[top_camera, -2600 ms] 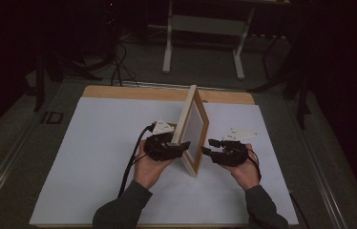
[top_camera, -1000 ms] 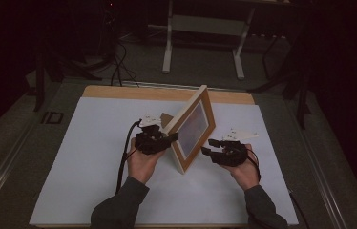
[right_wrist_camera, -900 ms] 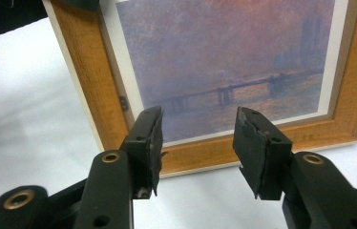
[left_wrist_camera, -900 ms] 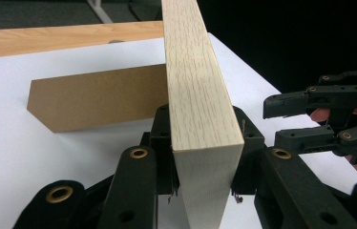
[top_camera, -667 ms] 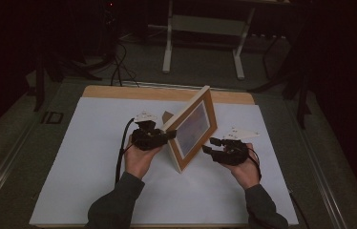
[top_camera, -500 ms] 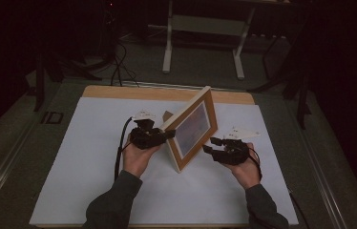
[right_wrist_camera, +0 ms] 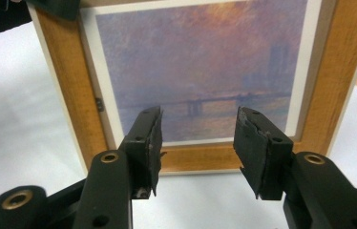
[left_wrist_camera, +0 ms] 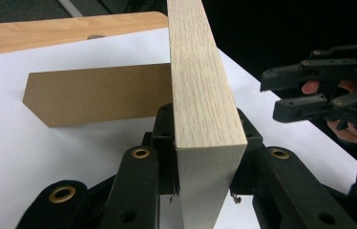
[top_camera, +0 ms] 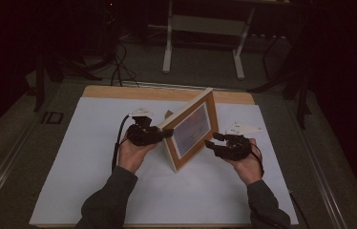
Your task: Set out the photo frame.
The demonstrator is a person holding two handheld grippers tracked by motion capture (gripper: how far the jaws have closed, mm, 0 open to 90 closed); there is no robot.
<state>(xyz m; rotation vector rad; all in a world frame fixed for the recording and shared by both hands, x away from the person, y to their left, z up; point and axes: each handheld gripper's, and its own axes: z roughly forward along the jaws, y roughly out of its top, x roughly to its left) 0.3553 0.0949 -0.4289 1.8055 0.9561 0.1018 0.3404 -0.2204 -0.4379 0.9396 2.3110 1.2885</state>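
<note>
The left gripper [left_wrist_camera: 205,191] has its jaws clamped on the picture frame's [top_camera: 192,129] wooden edge, steadying it upright on the white sheet [top_camera: 86,157]; its brown easel stand [left_wrist_camera: 95,93] juts out behind as a prop. The right gripper [right_wrist_camera: 198,143] waits spread and empty, facing the painted front, probably ready to help.

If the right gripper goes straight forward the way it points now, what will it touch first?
Most likely the picture frame: the right gripper, jaws open and holding nothing, aims at its front, near the lower wooden rail and the print. Depth is hard to judge, but nothing lies between.
</note>
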